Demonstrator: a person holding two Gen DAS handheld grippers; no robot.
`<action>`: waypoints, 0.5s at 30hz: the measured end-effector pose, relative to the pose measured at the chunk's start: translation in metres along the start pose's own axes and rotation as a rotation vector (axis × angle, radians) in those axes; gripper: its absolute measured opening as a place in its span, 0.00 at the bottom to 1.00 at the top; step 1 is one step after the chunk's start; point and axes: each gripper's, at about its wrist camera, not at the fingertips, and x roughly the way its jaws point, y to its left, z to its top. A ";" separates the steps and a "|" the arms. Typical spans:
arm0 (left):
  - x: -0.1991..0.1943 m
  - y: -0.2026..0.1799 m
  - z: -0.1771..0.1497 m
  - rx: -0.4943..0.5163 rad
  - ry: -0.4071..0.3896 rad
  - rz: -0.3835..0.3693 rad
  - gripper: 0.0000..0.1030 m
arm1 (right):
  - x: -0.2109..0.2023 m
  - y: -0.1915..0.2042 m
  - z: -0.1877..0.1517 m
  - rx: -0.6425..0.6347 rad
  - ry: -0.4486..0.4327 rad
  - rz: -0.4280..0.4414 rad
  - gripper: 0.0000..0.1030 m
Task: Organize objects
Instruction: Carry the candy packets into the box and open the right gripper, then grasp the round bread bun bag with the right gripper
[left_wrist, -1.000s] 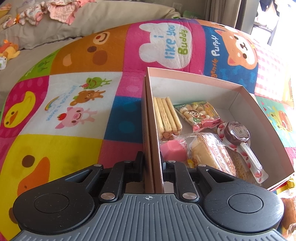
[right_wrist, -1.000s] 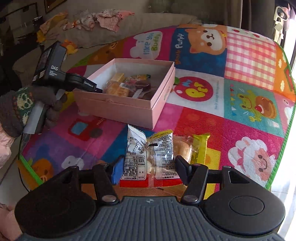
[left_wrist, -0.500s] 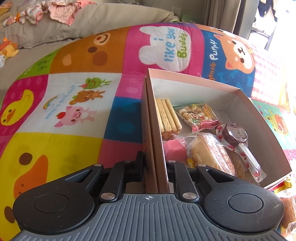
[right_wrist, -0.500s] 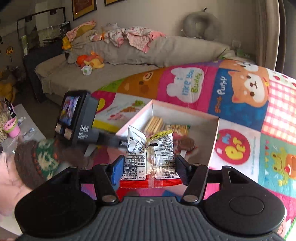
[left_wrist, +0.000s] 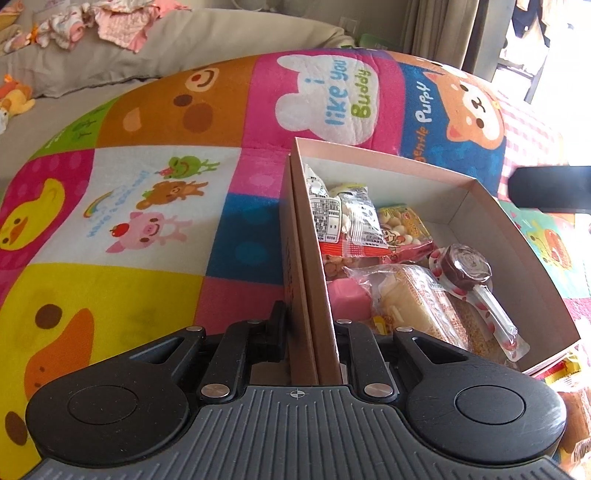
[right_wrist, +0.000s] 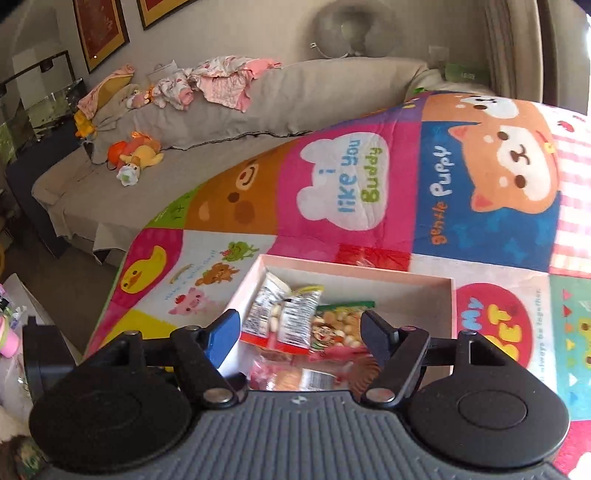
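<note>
Snacks go into a pink box (left_wrist: 498, 206) on a cartoon mat (left_wrist: 147, 206)
The left gripper (left_wrist: 310, 328) clamps the box's near wall at lower centre; the right gripper (right_wrist: 299, 332) hangs above the box, jaws opening with nothing between the pads — the white snack pack (right_wrist: 284, 314) lies inside, at the box's upper left corner, beside a lollipop (left_wrist: 467, 266)
</note>
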 end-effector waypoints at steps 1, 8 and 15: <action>0.000 0.000 0.000 -0.001 -0.001 -0.001 0.16 | -0.008 -0.006 -0.007 -0.003 -0.008 -0.017 0.74; 0.000 0.001 -0.001 -0.003 -0.002 -0.001 0.16 | -0.066 -0.056 -0.064 0.020 -0.045 -0.179 0.81; -0.001 0.001 0.000 -0.007 0.000 0.002 0.16 | -0.109 -0.089 -0.140 0.057 -0.011 -0.295 0.82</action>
